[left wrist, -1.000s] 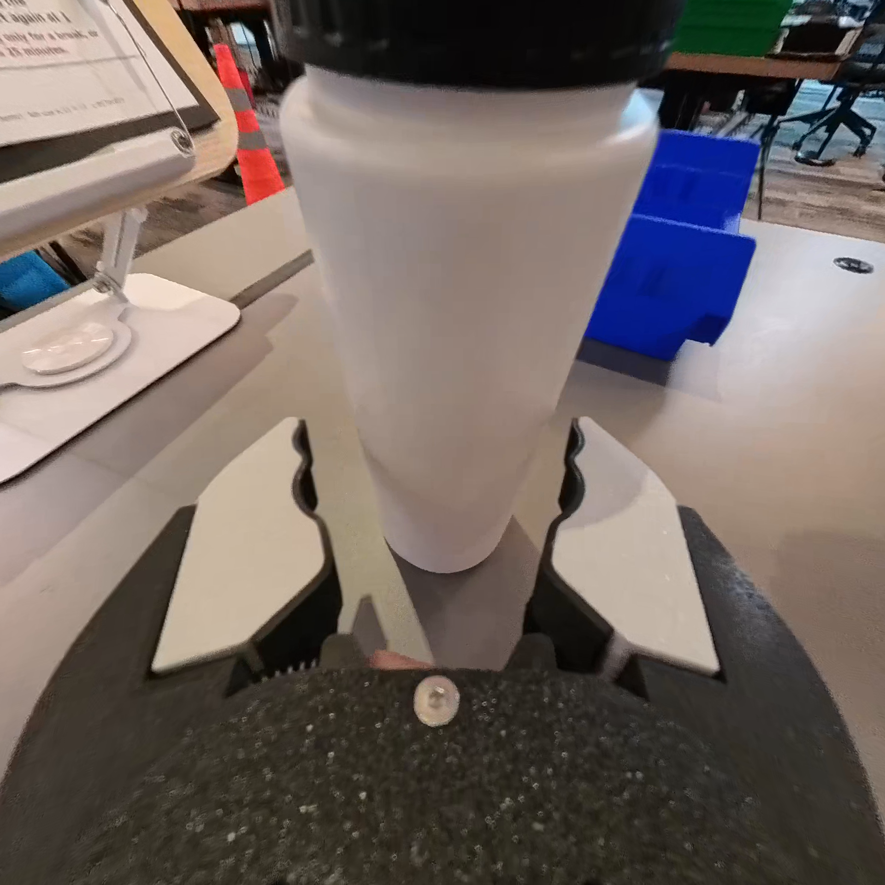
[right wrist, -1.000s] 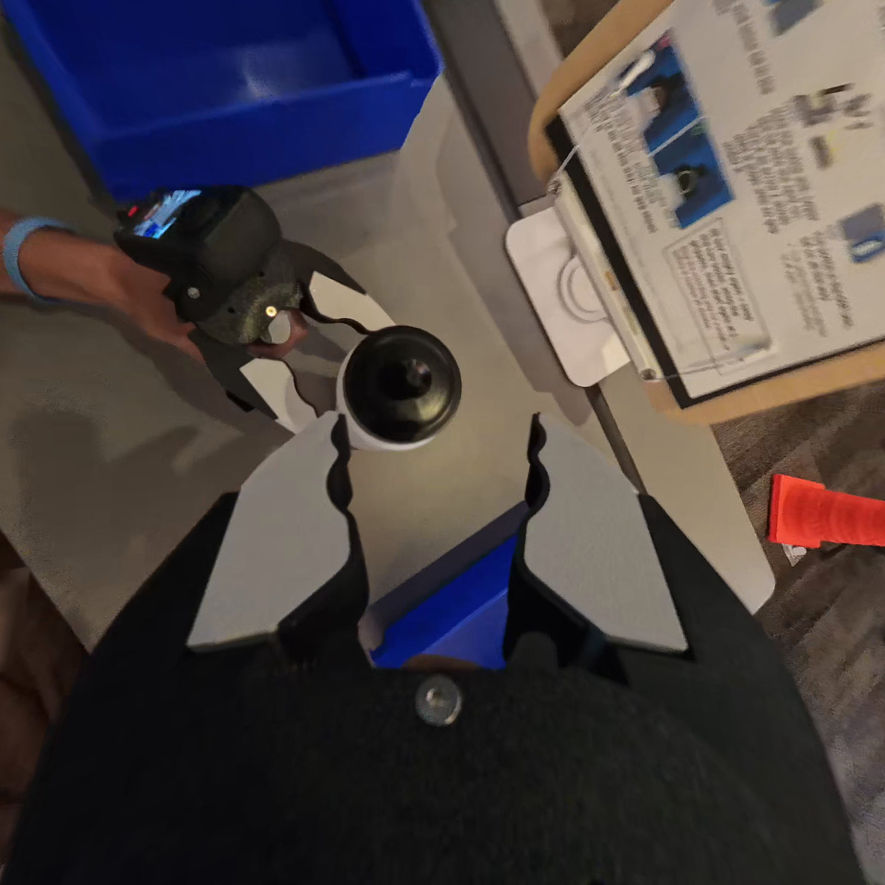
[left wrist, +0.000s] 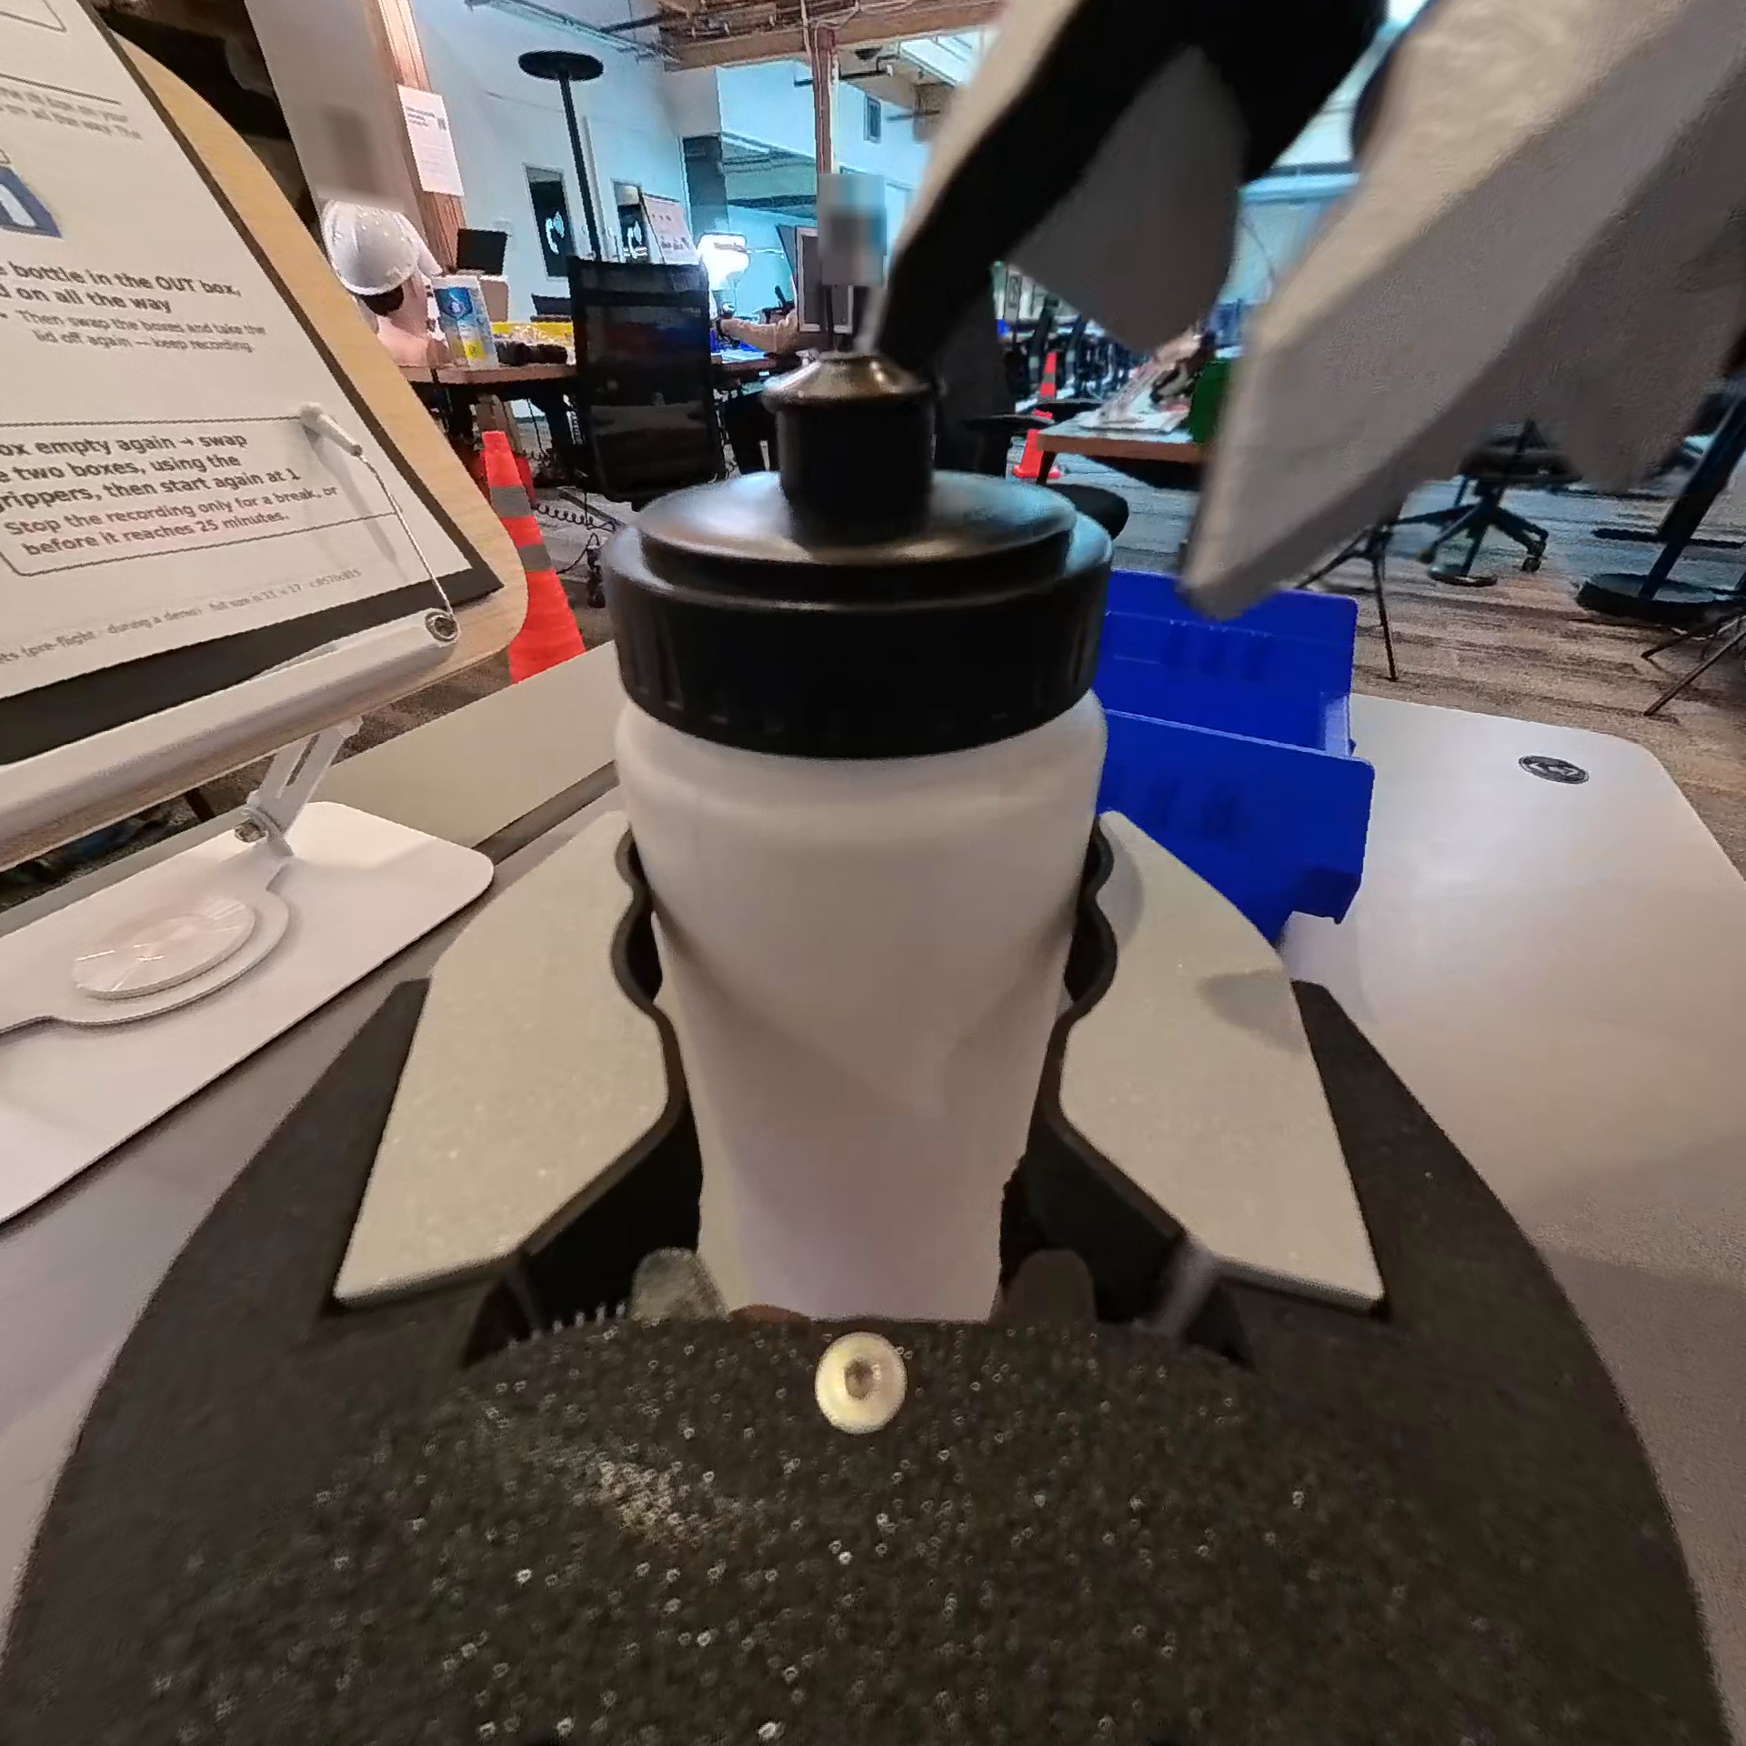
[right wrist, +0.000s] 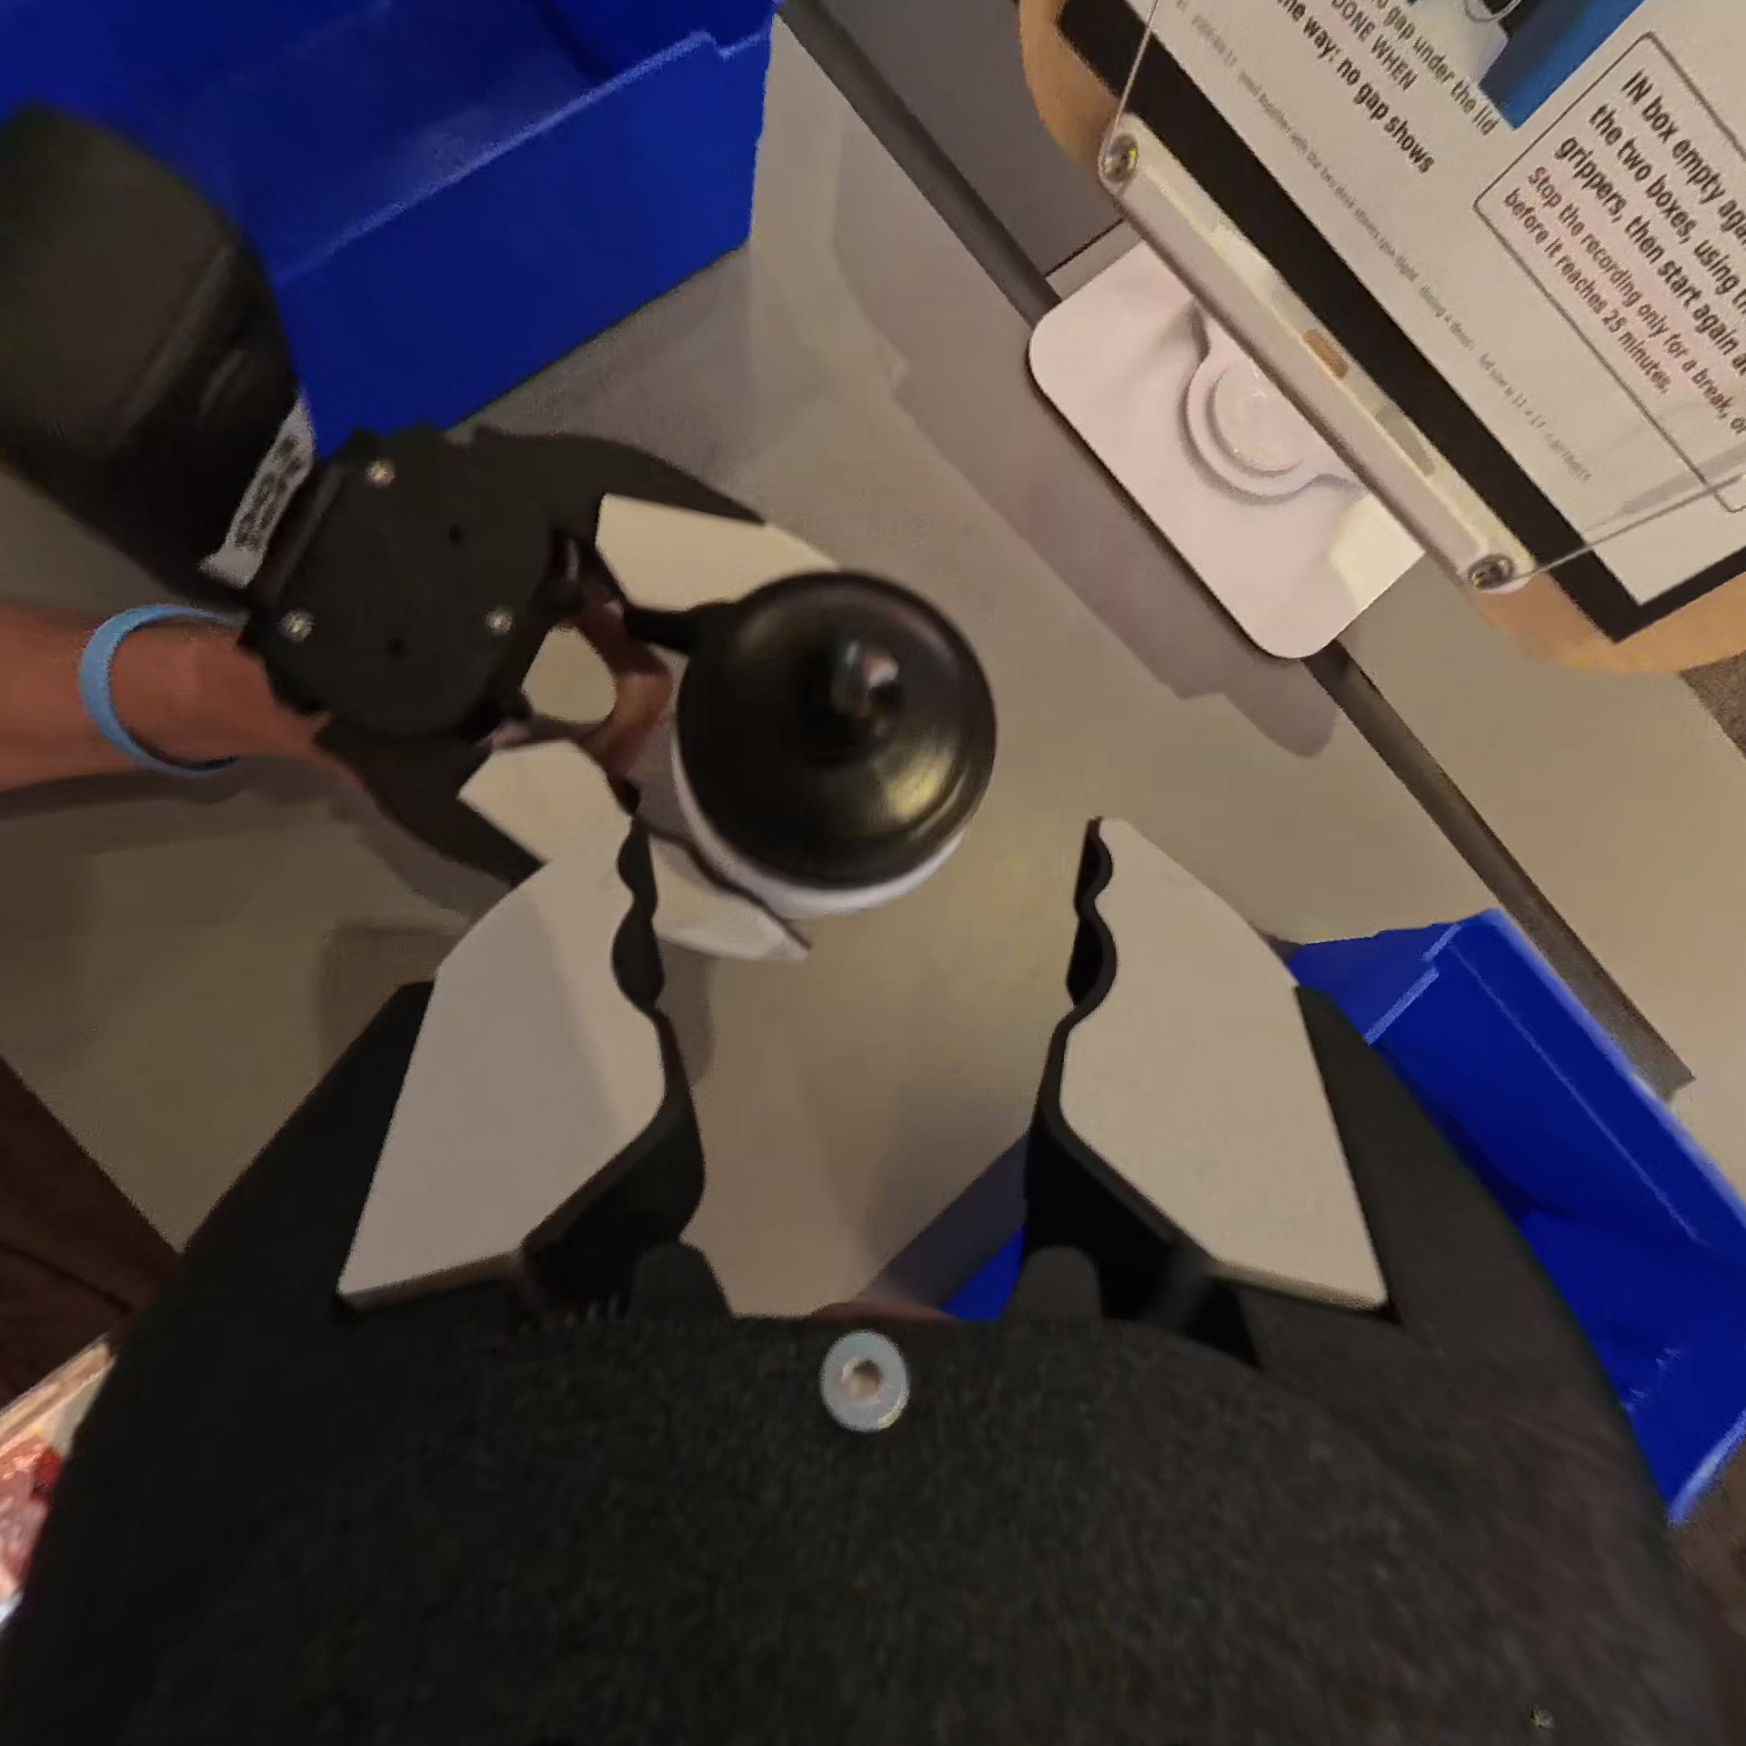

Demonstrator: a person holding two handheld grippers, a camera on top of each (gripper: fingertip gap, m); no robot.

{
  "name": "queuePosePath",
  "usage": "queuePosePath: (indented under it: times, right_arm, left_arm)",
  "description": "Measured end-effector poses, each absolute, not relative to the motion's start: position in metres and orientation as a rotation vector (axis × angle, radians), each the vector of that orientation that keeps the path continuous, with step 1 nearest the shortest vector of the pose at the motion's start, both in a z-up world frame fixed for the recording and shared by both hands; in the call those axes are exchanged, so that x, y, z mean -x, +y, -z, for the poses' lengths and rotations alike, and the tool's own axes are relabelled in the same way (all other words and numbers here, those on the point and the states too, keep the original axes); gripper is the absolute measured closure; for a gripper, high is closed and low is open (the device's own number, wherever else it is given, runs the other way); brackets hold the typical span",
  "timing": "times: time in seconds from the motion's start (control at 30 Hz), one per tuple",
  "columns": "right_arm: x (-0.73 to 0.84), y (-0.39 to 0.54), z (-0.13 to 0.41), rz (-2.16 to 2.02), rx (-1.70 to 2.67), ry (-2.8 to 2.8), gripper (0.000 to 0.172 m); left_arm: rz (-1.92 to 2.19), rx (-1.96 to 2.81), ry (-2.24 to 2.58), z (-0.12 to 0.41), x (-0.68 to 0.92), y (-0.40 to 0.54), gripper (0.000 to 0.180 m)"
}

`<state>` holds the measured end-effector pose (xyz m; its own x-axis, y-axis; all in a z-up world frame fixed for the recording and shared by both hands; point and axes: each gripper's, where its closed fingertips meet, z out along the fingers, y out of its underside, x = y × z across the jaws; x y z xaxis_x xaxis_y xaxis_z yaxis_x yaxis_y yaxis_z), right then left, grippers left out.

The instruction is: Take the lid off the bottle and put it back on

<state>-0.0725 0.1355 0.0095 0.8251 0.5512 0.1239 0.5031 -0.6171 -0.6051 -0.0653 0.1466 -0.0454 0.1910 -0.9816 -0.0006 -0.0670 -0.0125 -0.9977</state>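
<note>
A white bottle [left wrist: 860,945] with a black screw lid [left wrist: 855,642] stands upright on the grey table [left wrist: 1512,945]. My left gripper [left wrist: 860,907] is shut on the bottle's body, and both pads press its sides below the lid. The lid sits on the bottle. The right wrist view shows the lid [right wrist: 831,727] from above and a left finger [right wrist: 567,813] beside the bottle. My right gripper [right wrist: 860,907] is open and empty. It hovers above the lid without touching it. Its fingers [left wrist: 1474,283] hang over the lid in the left wrist view.
A blue bin [left wrist: 1228,756] stands behind the bottle, and a second blue bin [right wrist: 1559,1134] lies at the table's edge. An instruction board [left wrist: 189,378] on a white stand [left wrist: 236,926] is at the left. An orange cone [left wrist: 539,586] stands on the floor beyond.
My left gripper closed from open around the bottle to pressing on its body. My right gripper opened wider and came down closer over the lid.
</note>
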Motion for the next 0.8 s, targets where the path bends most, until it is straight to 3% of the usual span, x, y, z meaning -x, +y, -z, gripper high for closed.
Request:
queuePosePath:
  times: [0.1,0.23,0.27,0.3,0.37,0.57,0.73,0.77,0.8]
  right_arm:
    - [0.082,0.149,-0.001,-0.100,2.492,-0.759,0.078]
    - [0.084,0.154,0.010,-0.145,2.608,-0.749,0.080]
    - [0.086,0.152,0.013,-0.181,2.645,-0.768,0.081]
    - [0.092,0.147,0.014,-0.268,2.673,-0.794,0.096]
    - [0.091,0.145,0.014,-0.256,2.688,-0.914,0.096]
    - [0.087,0.132,0.013,-0.161,2.328,-1.832,0.097]
    - [0.090,0.138,0.009,-0.115,2.184,-1.973,0.098]
    - [0.095,0.141,0.005,-0.132,2.191,-1.900,0.095]
    - [0.099,0.144,0.000,-0.157,2.215,-1.798,0.082]
  left_arm:
    - [1.039,1.351,1.110,0.046,0.065,0.146,0.095]
    - [1.037,1.349,1.108,0.046,0.066,0.145,0.095]
    - [1.037,1.350,1.110,0.046,0.066,0.145,0.095]
    - [1.038,1.352,1.111,0.046,0.066,0.145,0.095]
    - [1.043,1.346,1.119,0.046,0.065,0.144,0.095]
    - [1.013,1.321,1.161,0.046,0.064,0.135,0.096]
    - [1.035,1.341,1.145,0.047,0.065,0.138,0.096]
    - [1.039,1.344,1.147,0.047,0.065,0.139,0.096]
    - [1.038,1.344,1.147,0.047,0.065,0.139,0.096]
